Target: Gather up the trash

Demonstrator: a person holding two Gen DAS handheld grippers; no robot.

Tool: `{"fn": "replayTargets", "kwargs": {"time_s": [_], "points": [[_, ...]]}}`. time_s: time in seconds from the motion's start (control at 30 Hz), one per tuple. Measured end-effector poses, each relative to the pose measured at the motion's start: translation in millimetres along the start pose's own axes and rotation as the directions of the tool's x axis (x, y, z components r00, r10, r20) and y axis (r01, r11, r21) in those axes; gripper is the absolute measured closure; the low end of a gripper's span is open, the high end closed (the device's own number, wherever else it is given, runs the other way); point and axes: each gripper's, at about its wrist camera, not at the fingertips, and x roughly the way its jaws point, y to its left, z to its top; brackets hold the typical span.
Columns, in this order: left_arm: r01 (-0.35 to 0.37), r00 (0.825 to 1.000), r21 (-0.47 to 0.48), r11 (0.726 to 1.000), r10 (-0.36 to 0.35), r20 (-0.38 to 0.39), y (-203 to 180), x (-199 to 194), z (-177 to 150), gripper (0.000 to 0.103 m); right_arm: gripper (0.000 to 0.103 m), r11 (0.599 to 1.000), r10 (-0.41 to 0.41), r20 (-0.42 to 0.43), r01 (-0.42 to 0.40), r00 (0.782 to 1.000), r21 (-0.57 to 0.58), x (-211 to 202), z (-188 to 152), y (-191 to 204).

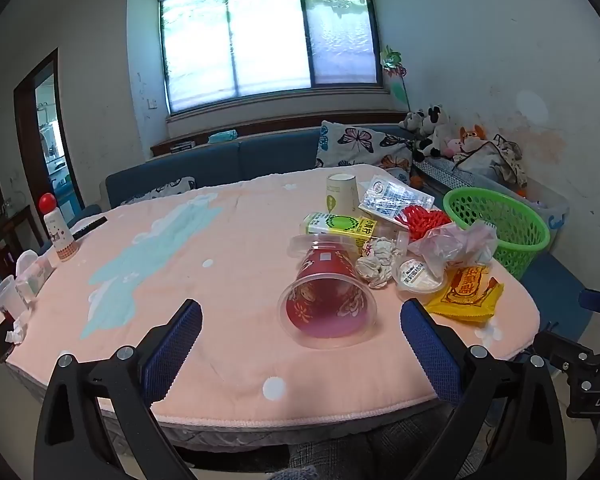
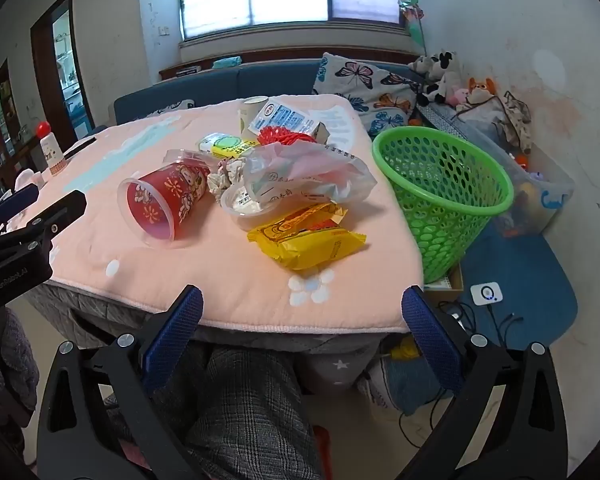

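A heap of trash lies on the pink table cover (image 1: pixel 220 264): a tipped red cup (image 1: pixel 326 300) (image 2: pixel 162 204), a yellow snack packet (image 1: pixel 466 294) (image 2: pixel 308 236), a clear plastic bag (image 1: pixel 456 242) (image 2: pixel 304 176), crumpled paper (image 1: pixel 376 260), a small lidded tub (image 1: pixel 418 276), a yellow-green carton (image 1: pixel 340 226), a paper cup (image 1: pixel 342 192) and red netting (image 1: pixel 422 218). A green basket (image 1: pixel 500 224) (image 2: pixel 444 196) stands at the table's right edge. My left gripper (image 1: pixel 300 316) is open, just before the red cup. My right gripper (image 2: pixel 302 304) is open at the near table edge.
A bottle with a red cap (image 1: pixel 58 228), a plastic cup (image 1: pixel 8 300) and tissues sit at the table's left end. A blue sofa (image 1: pixel 236 160) with butterfly cushions and plush toys (image 1: pixel 432 128) lies behind. A clear storage bin (image 2: pixel 540 196) stands right of the basket.
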Motion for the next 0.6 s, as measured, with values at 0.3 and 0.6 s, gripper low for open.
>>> {"fn": "replayTargets", "kwargs": {"time_s": [0.3, 0.6], "points": [[-0.003, 1.000, 0.000, 1.000, 0.003, -0.005, 0.2, 0.2, 0.6, 0.007, 0.004, 1.000, -0.004, -0.004, 0.004, 1.000, -0.004, 1.0, 1.2, 1.1], [-0.003, 1.000, 0.001, 1.000, 0.003, -0.009, 2.1, 4.4, -2.0, 0.007, 0.004, 1.000, 0.001, -0.006, -0.001, 1.000, -0.002, 2.2, 2.1, 1.1]]}}
